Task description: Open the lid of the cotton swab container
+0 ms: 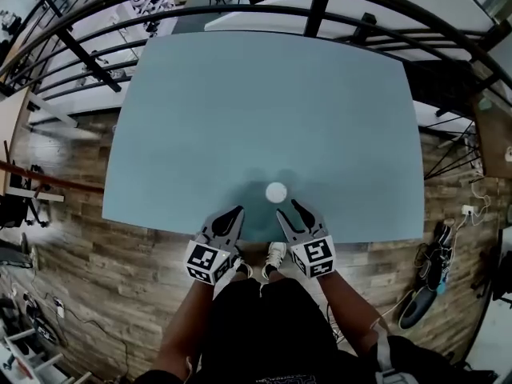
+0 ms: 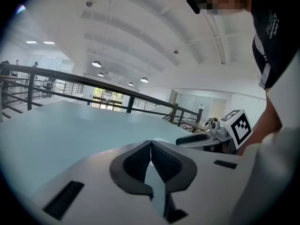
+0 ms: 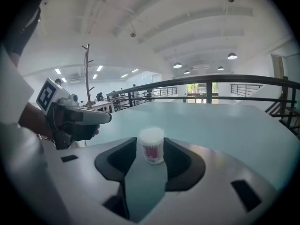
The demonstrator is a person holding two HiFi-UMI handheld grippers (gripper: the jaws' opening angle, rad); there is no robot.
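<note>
The cotton swab container (image 1: 276, 191), a small white tub with its lid on and a pink label (image 3: 151, 146), stands upright on the blue-grey table (image 1: 264, 102) near its front edge. My right gripper (image 1: 290, 208) is open just behind it. In the right gripper view the tub stands in line with the gap of the right gripper (image 3: 150, 140), just past the fingertips, and the pads do not touch it. My left gripper (image 1: 237, 212) is shut on nothing, to the tub's near left. The left gripper view shows the left gripper (image 2: 151, 144) with pads together and the tub hidden.
The table's front edge (image 1: 264, 234) runs right under both grippers, with wooden floor (image 1: 104, 270) below. Black railings (image 1: 96, 62) curve round the table's far and left sides. The right gripper (image 2: 201, 138) shows in the left gripper view, and the left gripper (image 3: 77, 118) in the right gripper view.
</note>
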